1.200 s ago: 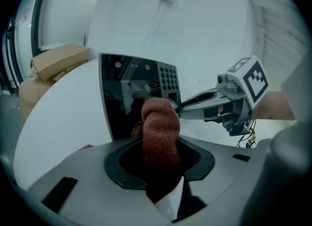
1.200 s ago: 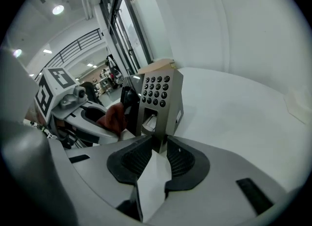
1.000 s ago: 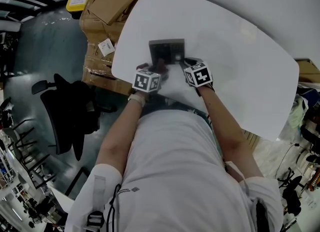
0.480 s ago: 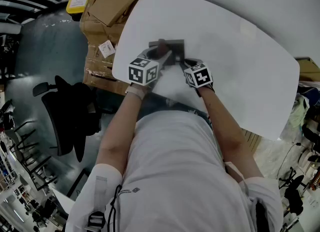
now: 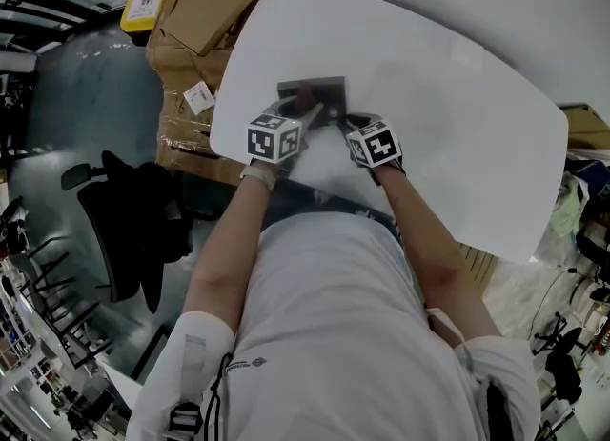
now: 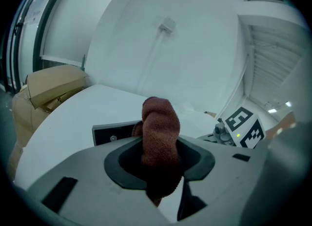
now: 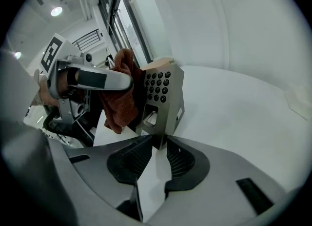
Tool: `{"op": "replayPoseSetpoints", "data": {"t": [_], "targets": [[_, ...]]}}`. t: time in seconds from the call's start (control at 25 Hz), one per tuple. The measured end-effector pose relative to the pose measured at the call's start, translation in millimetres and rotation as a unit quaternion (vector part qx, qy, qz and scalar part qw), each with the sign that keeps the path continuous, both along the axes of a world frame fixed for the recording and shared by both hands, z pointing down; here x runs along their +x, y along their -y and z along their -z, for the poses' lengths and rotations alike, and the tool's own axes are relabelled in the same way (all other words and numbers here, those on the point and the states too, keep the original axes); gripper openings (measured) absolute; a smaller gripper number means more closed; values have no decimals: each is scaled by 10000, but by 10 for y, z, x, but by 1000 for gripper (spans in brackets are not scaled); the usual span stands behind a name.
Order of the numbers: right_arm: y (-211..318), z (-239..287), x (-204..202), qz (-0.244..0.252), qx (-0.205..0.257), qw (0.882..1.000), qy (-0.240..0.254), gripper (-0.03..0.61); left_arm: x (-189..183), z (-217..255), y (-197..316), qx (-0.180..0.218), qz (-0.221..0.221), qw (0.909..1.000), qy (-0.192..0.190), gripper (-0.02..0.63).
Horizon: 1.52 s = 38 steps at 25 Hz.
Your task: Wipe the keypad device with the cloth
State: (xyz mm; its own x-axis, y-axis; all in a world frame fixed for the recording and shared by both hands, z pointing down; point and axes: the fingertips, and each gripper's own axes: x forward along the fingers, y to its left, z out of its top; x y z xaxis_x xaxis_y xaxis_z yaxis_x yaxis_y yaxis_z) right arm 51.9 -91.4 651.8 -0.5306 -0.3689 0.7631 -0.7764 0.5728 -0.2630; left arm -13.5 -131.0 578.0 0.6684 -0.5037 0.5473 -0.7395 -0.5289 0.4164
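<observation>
Pushed hard, cloth [image 6: 158, 122] clamped in left gripper [image 6: 158, 164] could lever keypad [image 7: 161, 95] loose (right gripper [image 7: 157, 157] pinches only its 6 o'clock corner).

An office workroom, it seems. A black swivel chair [image 5: 133, 225] and stacked cardboard boxes [image 5: 195, 25] stand beside the white table's [image 5: 457, 96] edge.

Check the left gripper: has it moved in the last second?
Yes. In the head view the left gripper, carrying the cloth, has shifted up the picture, closer to the keypad device.
</observation>
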Motion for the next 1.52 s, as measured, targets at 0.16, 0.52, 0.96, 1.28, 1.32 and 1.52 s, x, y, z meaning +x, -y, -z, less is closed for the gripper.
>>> {"op": "replayPoseSetpoints", "data": {"t": [0.16, 0.52, 0.96, 1.28, 1.32, 1.52], "targets": [[-3, -4, 1, -13, 12, 10000, 15, 100, 2, -35, -31, -79, -9, 10000, 1, 155], [-21, -15, 7, -10, 2, 10000, 41, 100, 26, -250, -248, -398, -169, 9990, 58, 152], [-45, -50, -16, 12, -38, 10000, 43, 100, -112, -861, -647, -1708, 166, 9851, 109, 150], [-74, -74, -15, 40, -63, 10000, 13, 100, -83, -801, -654, -1527, 40, 9882, 80, 152], [-77, -74, -13, 45, -48, 10000, -2, 100, -72, -768, -659, -1482, 14, 9890, 10, 152], [-79, -90, -19, -10, -4, 10000, -19, 100, -54, -470, -538, -1210, 16, 9921, -333, 152]]}}
